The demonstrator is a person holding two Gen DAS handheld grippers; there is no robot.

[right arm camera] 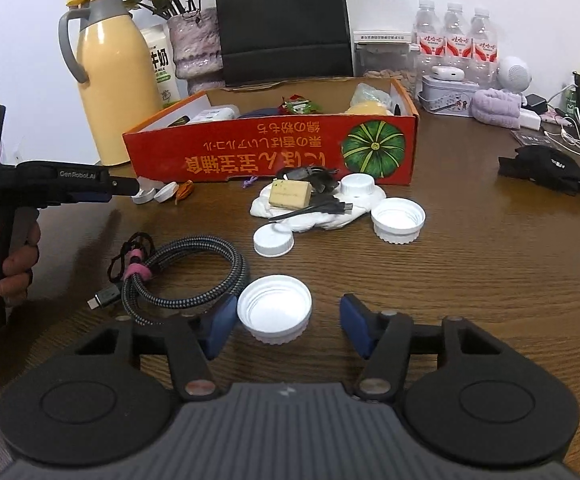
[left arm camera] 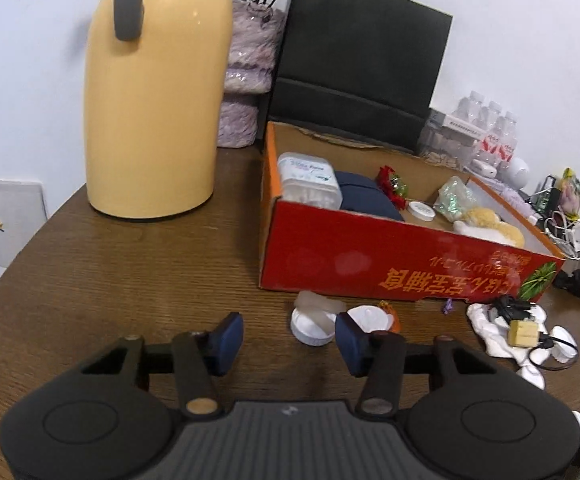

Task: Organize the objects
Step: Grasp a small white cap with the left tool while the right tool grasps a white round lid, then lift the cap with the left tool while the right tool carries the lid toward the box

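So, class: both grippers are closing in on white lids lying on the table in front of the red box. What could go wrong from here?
1. The right gripper has its left pad against the white lid, the right one apart: closing might push it sideways.
2. The braided cable lies beside that pad and could snag.
3. Two small caps crowd the left gripper; its jaws may catch both.
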